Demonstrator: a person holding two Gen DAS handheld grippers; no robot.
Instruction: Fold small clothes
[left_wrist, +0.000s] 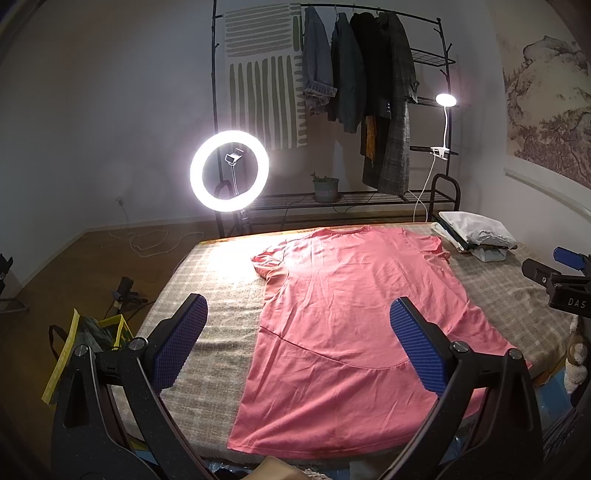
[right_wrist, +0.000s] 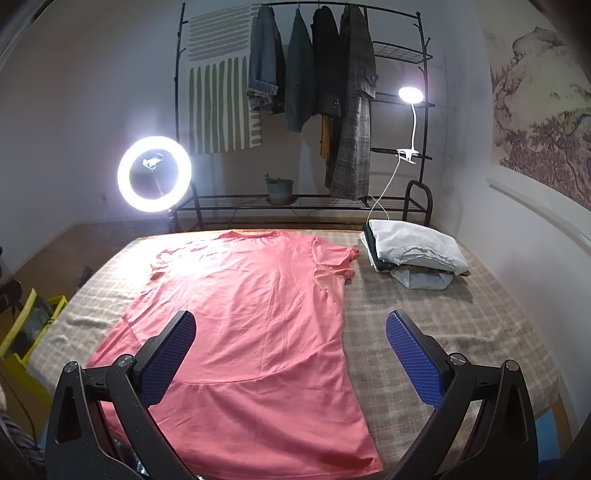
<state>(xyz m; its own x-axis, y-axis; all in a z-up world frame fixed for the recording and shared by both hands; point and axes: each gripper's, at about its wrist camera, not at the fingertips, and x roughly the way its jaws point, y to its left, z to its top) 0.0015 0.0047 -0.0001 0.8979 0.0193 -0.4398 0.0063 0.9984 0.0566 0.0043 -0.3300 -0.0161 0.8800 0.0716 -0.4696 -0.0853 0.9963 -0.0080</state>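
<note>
A coral-pink T-shirt lies spread flat on the checked bed cover, neck toward the far edge, hem toward me. In the right wrist view the same T-shirt fills the left half of the bed cover. My left gripper hovers open above the shirt's lower left part, nothing between its blue pads. My right gripper hangs open over the shirt's lower right side, holding nothing. The tip of the right gripper shows at the right edge of the left wrist view.
A pile of folded clothes sits at the bed's far right corner. Beyond the bed stand a lit ring light, a clip lamp and a clothes rack with hanging garments. A yellow bag lies on the floor at left.
</note>
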